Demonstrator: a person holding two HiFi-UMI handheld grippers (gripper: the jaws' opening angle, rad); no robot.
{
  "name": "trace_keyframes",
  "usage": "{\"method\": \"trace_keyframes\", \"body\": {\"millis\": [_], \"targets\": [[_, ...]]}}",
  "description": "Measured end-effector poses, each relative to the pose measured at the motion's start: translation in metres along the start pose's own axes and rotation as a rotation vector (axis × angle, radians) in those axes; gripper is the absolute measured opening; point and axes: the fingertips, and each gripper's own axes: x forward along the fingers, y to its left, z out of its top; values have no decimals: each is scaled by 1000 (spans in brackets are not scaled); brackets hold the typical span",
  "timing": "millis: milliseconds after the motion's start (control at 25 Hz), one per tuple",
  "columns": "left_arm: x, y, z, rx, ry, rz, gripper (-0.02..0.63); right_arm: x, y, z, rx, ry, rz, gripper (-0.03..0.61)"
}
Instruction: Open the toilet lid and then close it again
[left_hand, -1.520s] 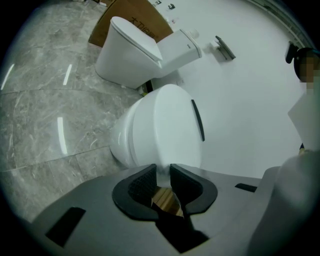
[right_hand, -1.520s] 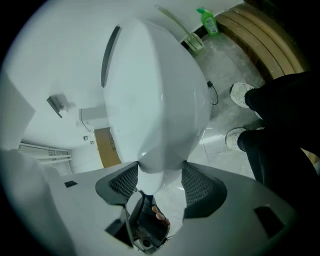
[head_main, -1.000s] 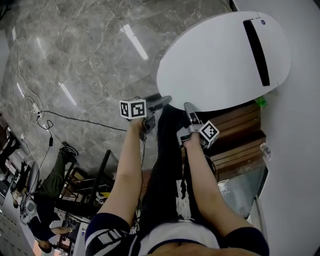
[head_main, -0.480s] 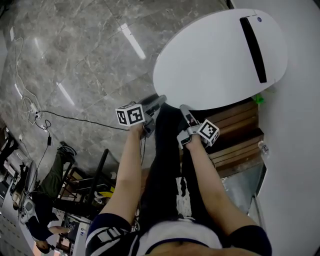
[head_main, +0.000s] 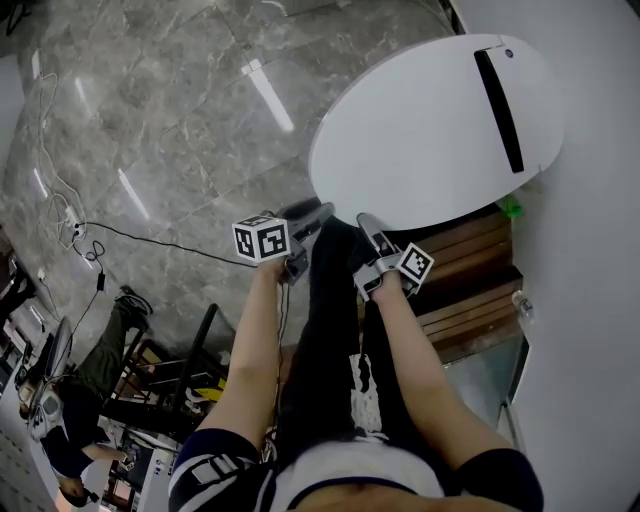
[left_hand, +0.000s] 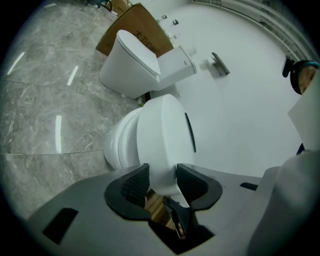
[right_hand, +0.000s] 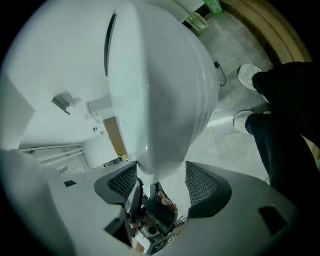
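The left hand-held gripper (left_hand: 163, 181) has just been closing and pinches the front rim of the toilet lid (head_main: 420, 140). The right hand-held gripper (right_hand: 162, 184) has just been opening; its jaws stand wide, with the rim loosely between them. Beyond, the lid sits over the bowl (left_hand: 116, 145).

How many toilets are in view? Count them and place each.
2. The near toilet fills the middle of the left gripper view; the second toilet stands farther along the white wall. Others may be hidden.
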Motion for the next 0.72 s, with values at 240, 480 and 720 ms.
{"method": "trace_keyframes", "body": {"millis": [240, 480, 720], "targets": [[2, 2, 1, 29, 25, 8, 175, 3, 2, 9, -59, -92, 100, 261], [-5, -8, 3, 62, 48, -13, 173, -3, 9, 5, -24, -65, 124, 261], [-19, -29, 3, 108, 39, -50, 191, -19, 27, -3, -6, -102, 128, 261]]}}
